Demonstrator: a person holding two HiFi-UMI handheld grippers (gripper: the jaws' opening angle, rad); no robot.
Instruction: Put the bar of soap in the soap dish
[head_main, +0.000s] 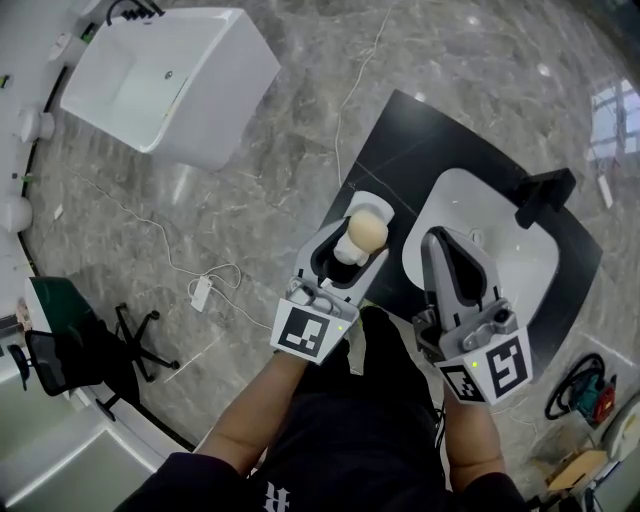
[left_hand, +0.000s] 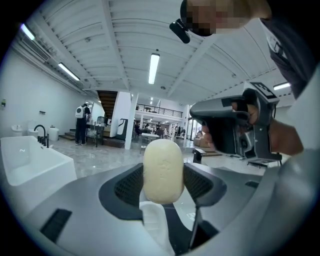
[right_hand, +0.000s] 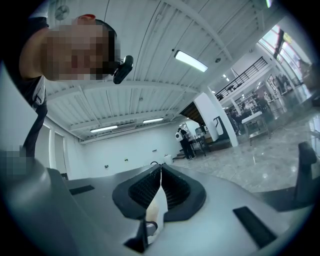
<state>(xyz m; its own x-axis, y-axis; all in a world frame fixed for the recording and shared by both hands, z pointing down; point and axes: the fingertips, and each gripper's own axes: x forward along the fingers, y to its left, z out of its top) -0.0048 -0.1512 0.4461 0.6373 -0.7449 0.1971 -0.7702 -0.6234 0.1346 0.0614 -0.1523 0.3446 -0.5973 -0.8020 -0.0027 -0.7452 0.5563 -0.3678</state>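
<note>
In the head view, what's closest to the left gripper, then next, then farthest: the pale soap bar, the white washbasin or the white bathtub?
1. Pale soap bar, held between the left gripper's jaws.
2. White washbasin, to its right.
3. White bathtub, far upper left.

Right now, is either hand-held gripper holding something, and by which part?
The left hand-held gripper clamps the bar of soap by its two sides, the rounded end standing clear of the jaws. The right hand-held gripper is shut, empty.
</note>
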